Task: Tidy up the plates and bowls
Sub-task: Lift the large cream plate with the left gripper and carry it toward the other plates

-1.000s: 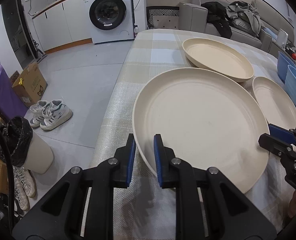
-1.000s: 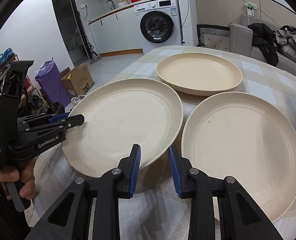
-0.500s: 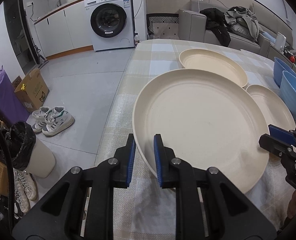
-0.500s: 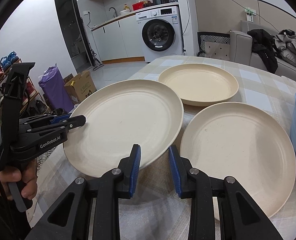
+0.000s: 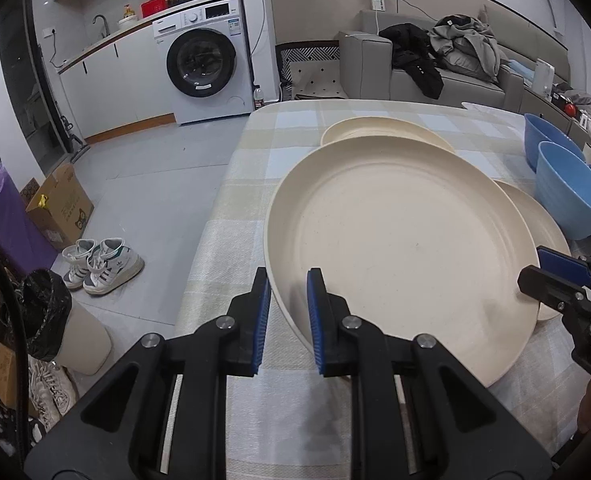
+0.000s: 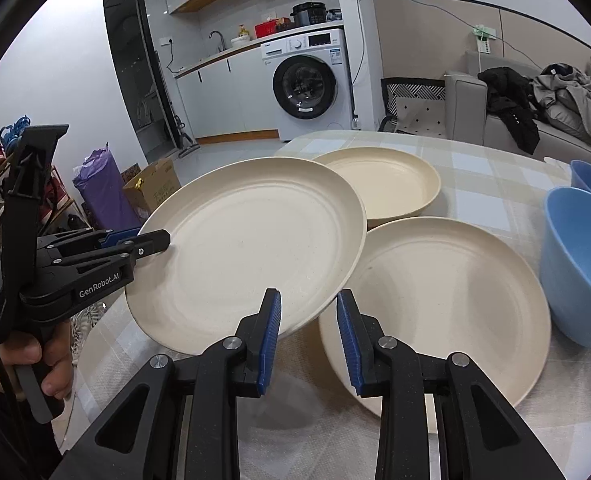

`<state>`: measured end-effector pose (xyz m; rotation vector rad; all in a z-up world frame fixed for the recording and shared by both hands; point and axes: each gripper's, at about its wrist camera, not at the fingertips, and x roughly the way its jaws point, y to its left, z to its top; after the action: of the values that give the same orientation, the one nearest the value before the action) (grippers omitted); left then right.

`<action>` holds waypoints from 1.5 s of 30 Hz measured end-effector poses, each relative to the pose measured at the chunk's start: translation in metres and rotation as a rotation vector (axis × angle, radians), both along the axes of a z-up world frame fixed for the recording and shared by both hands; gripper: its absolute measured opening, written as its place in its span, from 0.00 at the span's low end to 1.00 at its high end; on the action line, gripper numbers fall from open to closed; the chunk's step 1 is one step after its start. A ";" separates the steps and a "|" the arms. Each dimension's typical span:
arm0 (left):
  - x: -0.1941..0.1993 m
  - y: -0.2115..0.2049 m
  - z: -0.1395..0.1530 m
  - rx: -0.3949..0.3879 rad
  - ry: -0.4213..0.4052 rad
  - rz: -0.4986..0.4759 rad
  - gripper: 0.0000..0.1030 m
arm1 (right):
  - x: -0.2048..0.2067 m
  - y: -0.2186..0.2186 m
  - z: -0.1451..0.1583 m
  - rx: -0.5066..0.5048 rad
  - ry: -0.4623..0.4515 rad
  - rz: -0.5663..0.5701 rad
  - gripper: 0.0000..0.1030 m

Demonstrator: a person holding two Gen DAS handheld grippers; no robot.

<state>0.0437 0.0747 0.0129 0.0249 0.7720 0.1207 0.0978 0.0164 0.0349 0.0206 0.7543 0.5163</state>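
A: Lifted cream plate point(image 6: 251, 248) first. A second ago it lay flat on the checked tablecloth point(image 5: 247, 184), next to its neighbours. Now we see it off the cloth, its right edge hanging over the flat cream plate point(image 6: 447, 304) beside it and its far edge hiding part of the deeper cream dish point(image 6: 391, 184).

B: Agreed. So we read the stacking as begun: the pick is done and the carry is under way. We judge the flat plate on the right to be the likely landing spot.

A: Grip on it?

B: Our left gripper point(image 5: 288, 292) is clamped on the plate's near-left rim, one blue pad under the edge, one on the inner face. The right wrist view shows the same pinch from the side at the plate's left edge.

A: And the right gripper point(image 6: 308, 332)?

B: Jaws parted, holding nothing. Its tips sit just below the raised plate's near edge, at the gap between the raised plate and the flat one. We cannot tell whether a pad touches the rim.

A: Further out?

B: Blue bowls point(image 5: 571, 188) stand grouped at the table's right side, just beside the flat plate, untouched. Beyond the table, a washing machine point(image 5: 203, 68) and a sofa point(image 5: 435, 72) with clothes on it.
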 end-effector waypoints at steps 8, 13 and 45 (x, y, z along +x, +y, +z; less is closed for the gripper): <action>0.004 -0.038 0.012 0.008 -0.011 -0.058 0.15 | -0.010 -0.029 0.012 0.001 -0.018 -0.054 0.30; 0.010 -0.062 0.019 0.023 -0.013 -0.091 0.15 | -0.011 -0.048 0.015 0.001 -0.019 -0.087 0.30; 0.048 -0.139 -0.011 0.041 0.061 -0.219 0.17 | -0.015 -0.112 -0.004 0.002 0.030 -0.219 0.30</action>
<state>0.0922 -0.0640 0.0021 0.1523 0.8231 -0.0721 0.0826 -0.0954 0.0304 0.1116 0.7703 0.3089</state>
